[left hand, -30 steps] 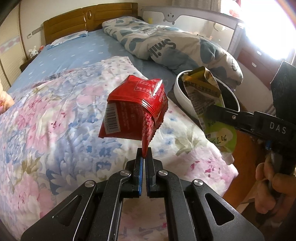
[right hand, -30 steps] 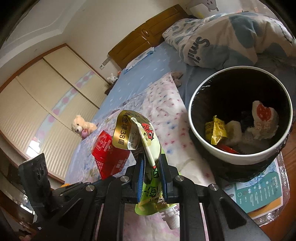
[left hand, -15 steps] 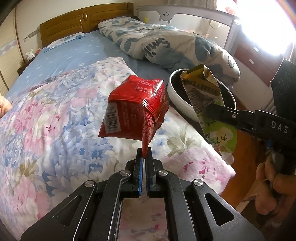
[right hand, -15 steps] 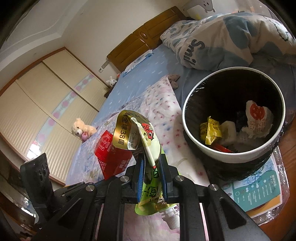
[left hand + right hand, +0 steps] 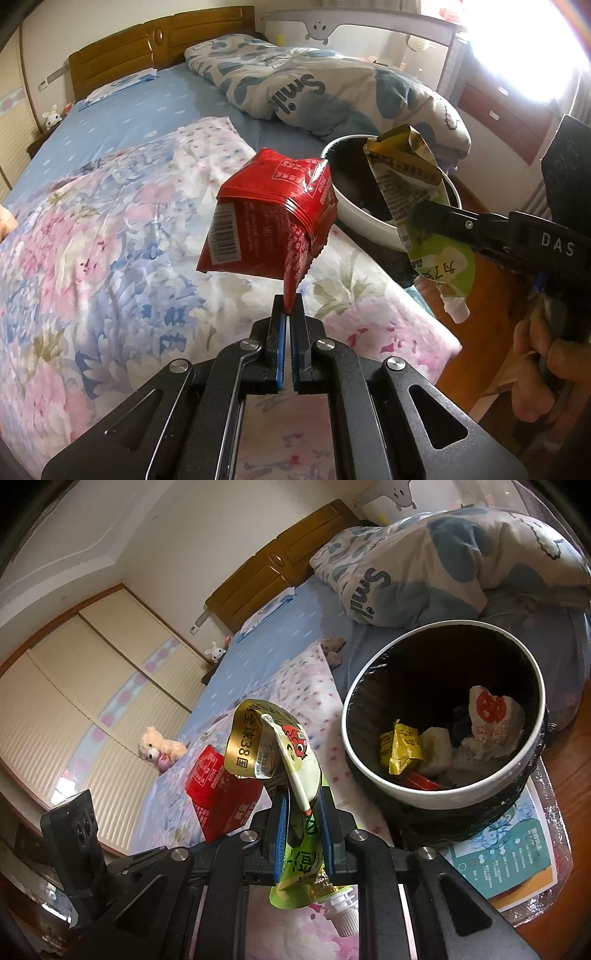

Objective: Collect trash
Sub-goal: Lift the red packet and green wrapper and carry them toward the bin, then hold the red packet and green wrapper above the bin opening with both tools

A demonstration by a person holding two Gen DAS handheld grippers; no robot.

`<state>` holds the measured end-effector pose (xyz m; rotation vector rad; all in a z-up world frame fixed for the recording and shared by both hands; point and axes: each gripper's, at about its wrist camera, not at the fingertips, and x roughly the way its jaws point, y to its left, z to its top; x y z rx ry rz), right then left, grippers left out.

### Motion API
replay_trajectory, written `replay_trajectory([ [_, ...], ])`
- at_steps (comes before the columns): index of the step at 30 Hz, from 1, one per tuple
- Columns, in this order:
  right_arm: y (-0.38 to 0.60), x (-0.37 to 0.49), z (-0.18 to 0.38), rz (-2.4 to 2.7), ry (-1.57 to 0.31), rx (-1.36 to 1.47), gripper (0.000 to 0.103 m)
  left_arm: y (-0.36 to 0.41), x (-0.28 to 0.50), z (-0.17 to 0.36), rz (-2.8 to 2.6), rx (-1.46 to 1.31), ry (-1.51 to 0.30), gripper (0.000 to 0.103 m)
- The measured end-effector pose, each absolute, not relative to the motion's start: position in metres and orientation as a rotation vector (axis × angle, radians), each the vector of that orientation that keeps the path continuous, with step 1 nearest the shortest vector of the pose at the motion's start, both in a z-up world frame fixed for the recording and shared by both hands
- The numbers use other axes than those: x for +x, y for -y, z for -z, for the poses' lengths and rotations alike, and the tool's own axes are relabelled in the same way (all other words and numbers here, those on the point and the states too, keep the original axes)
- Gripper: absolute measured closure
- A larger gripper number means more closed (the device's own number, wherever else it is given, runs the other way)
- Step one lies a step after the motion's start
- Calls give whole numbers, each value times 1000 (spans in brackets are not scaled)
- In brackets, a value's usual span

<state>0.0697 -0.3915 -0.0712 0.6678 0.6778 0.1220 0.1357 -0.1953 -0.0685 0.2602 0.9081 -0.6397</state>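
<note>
Both wrappers have drifted closer to the trash bin (image 5: 439, 797), neither dropped yet.
Left view: your left hand-held gripper (image 5: 287, 317) pinches the red packet (image 5: 269, 221) above the bed (image 5: 92, 229). Right view: your right hand-held gripper (image 5: 302, 834) clamps the green pouch (image 5: 291, 775) beside the bin, which already holds scraps.
</note>
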Motion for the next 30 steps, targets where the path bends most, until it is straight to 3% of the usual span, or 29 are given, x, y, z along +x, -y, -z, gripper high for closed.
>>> replay_trajectory([
  [30,416,49,68,-60,-661,689,87,220,127,71,722,285,-910,102],
])
